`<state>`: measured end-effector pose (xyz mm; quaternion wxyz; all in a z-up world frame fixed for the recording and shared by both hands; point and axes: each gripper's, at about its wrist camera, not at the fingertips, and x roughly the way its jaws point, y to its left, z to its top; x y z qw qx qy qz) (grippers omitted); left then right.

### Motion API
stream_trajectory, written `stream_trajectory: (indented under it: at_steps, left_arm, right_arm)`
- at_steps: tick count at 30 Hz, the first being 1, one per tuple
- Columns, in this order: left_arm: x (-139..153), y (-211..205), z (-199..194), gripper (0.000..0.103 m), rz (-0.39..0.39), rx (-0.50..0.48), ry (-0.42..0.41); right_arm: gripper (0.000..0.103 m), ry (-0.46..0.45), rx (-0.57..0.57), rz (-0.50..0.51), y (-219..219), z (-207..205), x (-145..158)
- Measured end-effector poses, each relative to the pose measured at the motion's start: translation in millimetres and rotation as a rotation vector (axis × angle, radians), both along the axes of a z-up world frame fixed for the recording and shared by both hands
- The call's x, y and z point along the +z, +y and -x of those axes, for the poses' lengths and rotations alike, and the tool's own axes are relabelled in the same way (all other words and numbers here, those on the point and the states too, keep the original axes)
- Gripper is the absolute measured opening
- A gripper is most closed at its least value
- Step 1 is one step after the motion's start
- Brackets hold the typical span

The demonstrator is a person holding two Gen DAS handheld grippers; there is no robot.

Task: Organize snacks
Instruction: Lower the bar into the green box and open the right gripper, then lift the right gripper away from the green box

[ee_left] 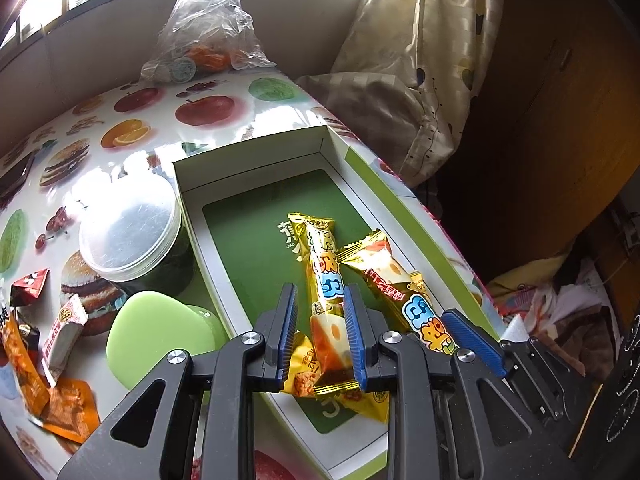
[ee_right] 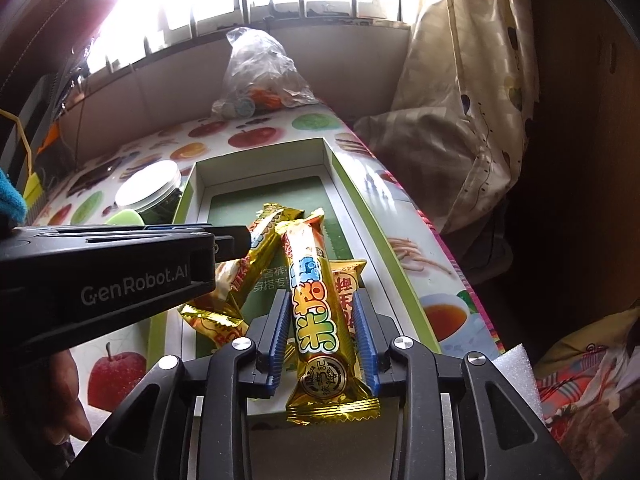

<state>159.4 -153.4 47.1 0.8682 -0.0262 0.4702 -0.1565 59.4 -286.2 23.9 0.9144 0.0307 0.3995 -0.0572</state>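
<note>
Lying in box (ee_left: pixel 256 168): gold snack bars (ee_left: pixel 322 264)

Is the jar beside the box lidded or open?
Lidded. A silvery lid covers the jar standing upright left of the box.

Left gripper (ee_left: pixel 322 334) fingers (ee_left: pixel 289 320) flanking gold snack bar (ee_left: pixel 325 296), green box (ee_left: pixel 256 240)

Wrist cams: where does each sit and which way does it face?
Left wrist: on the left gripper, looking down its fingers into the green-lined box at a gold snack bar; the right gripper's blue pad shows beside it.
Right wrist: on the right gripper, same heading, another gold snack bar between its fingers; the left gripper's body crosses from the left.
Shared: box, silver-lidded jar, plastic bag, window.
</note>
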Motion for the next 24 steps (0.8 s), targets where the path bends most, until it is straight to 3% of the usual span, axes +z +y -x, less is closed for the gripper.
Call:
stream_trajectory:
  at_steps: [3,11,24]
  left_arm:
    - [1.0,1.3,2.1,0.038,0.002,-0.001,-0.004]
    - [12.2,8.8,18.2,0.039,0.007,0.001,-0.035]
    - [29.9,30.9,53.8,0.045,0.011,0.032,-0.095]
  right_arm:
    - [0.034,0.000,0.000,0.006,1.5,1.0,0.5]
    - [0.047,-0.010,-0.008,0.013,6.6,9.0,4.3]
    - [0.051,-0.044,-0.020,0.016,16.6,26.1,17.1]
